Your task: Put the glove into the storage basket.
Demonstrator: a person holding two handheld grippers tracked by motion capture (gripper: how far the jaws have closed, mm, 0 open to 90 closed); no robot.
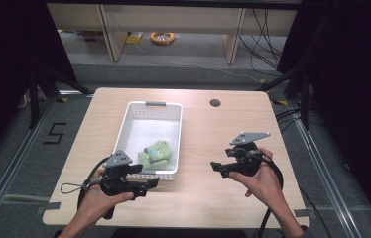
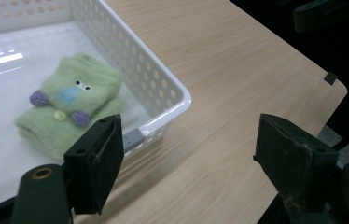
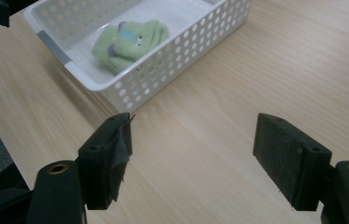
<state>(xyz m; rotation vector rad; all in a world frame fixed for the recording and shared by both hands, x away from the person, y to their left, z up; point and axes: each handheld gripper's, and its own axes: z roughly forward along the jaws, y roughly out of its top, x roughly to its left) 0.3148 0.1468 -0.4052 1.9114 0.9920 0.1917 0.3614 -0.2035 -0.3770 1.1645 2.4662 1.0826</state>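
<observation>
Both of my grippers stand wide open with nothing between the jaws. I hold the left gripper (image 1: pixel 146 184) at the near left of the table, just beside the near end of the white basket (image 1: pixel 130 119); its black jaws are blocky, with flat matte pads (image 2: pixel 109 154). The right gripper (image 1: pixel 219 167) sits well apart at the near right, over bare wood, jaws turned toward the basket, one pad (image 3: pixel 122 149) with its covering frayed. The basket is hard plastic, rectangular, its walls pierced with round holes, with a grey handle tab on each short end. Inside, at its near end, lies the green felt toy (image 1: pixel 155 153): fuzzy, folded, with a blue patch, small eyes, purple nubs and a yellow button. The basket wall stands between both grippers and the toy. The table (image 1: pixel 223 134) is pale wood grain with a round cable hole (image 1: pixel 215 103) at the far right.
</observation>
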